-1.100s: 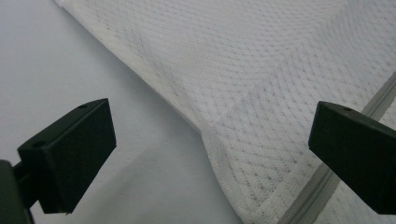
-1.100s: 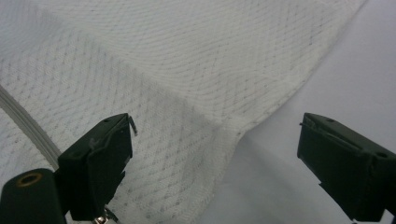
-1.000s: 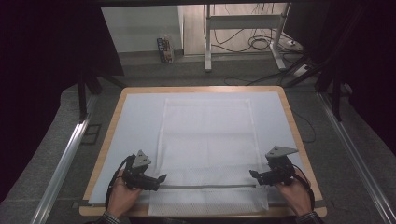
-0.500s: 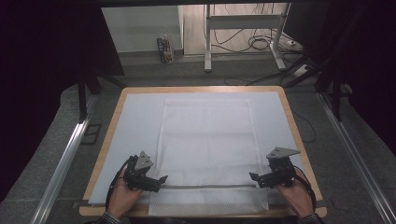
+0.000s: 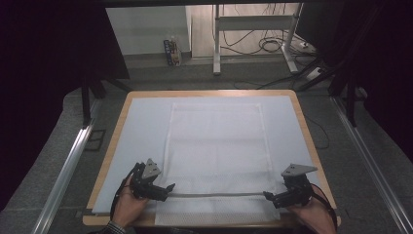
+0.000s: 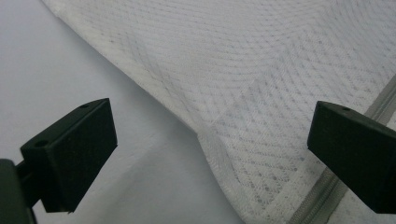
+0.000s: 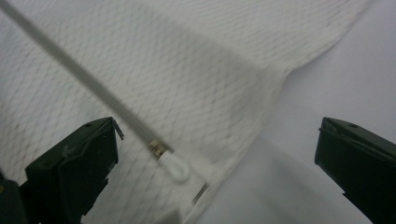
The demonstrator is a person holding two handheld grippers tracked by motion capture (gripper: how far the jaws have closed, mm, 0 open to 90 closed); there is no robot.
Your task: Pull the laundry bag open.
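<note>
I count 1 white mesh bag [image 5: 214, 151] on my table [image 5: 122, 122], with 1 zipper [image 5: 216, 195] along its near edge and 1 white pull tab [image 7: 175, 169]. I hold 2 grippers: 1 left gripper [image 5: 163, 189], 1 right gripper [image 5: 272, 197].

Room dim, dark at sides | light falls on table [image 5: 122, 122] from above | right gripper view's zipper pull [image 7: 173, 167] motion-blurred | soft shadows

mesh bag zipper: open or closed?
Closed, apparently: the zipper runs as one unbroken grey line across the mesh bag, its pull at the right end.
</note>
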